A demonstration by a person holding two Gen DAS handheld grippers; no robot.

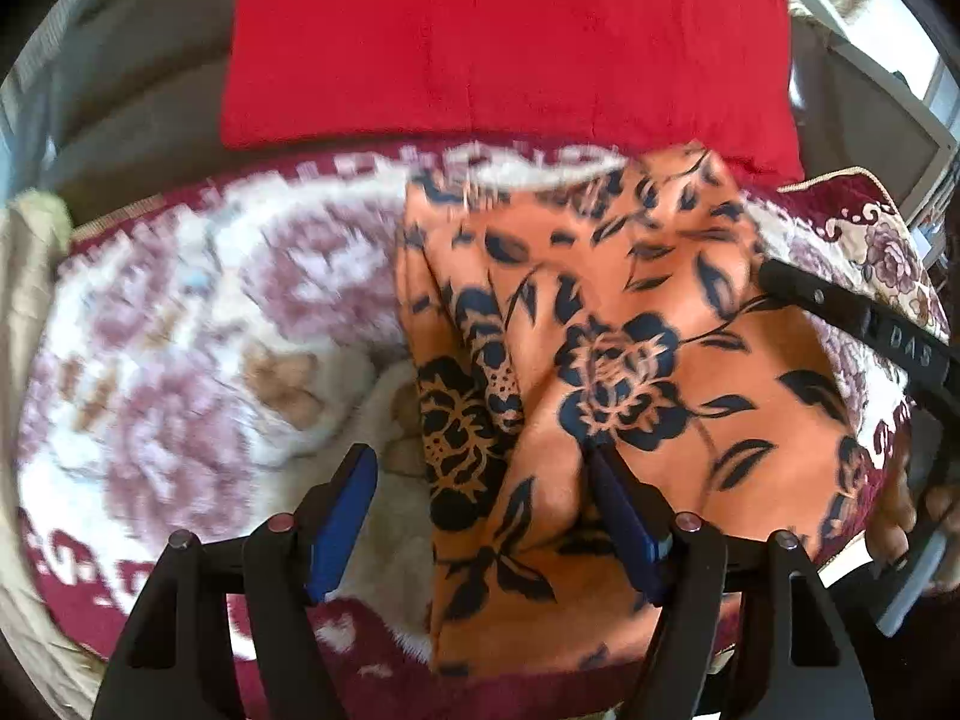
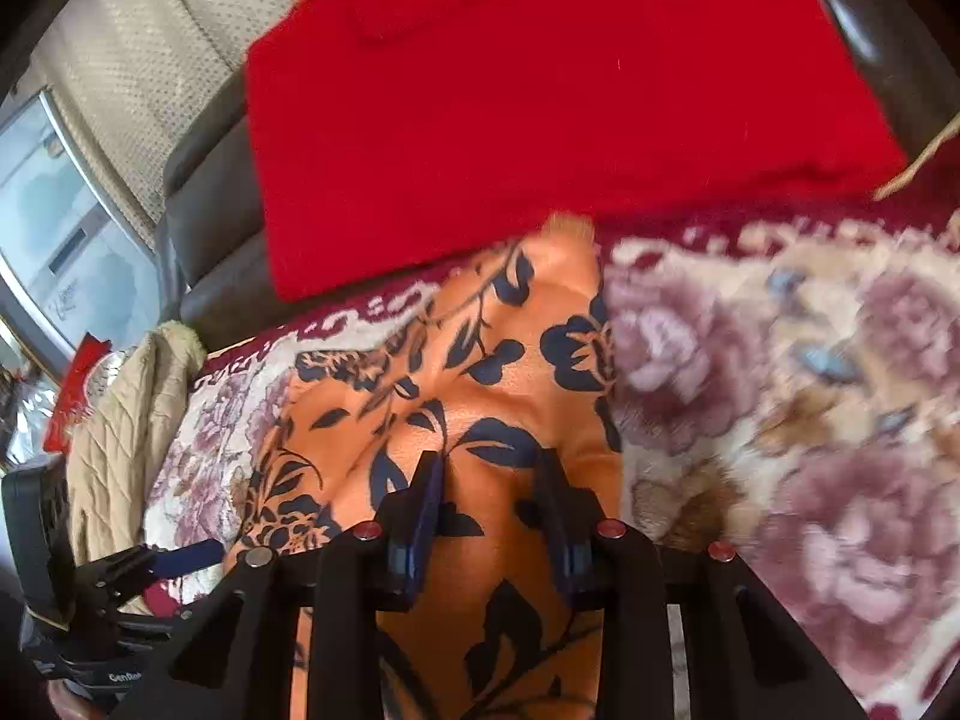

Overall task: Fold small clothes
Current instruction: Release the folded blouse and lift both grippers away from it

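Observation:
An orange cloth with dark blue flowers point(image 1: 600, 324) lies folded on a floral blanket; it also shows in the right wrist view point(image 2: 456, 420). My left gripper point(image 1: 480, 462) is open, its jaws wide apart over the cloth's left edge, the right finger point(image 1: 618, 510) resting on the fabric. My right gripper point(image 2: 489, 468) is open over the cloth, both blue fingers touching or just above it. The right gripper's black body point(image 1: 852, 312) shows at the right of the left wrist view. The left gripper point(image 2: 180, 558) shows at the lower left of the right wrist view.
A folded red garment point(image 1: 504, 42) lies behind the orange cloth, also in the right wrist view point(image 2: 540, 102). The maroon and white floral blanket point(image 1: 180, 330) covers the surface. A beige quilted item point(image 2: 120, 432) lies at the left. A dark sofa back point(image 2: 204, 210) stands behind.

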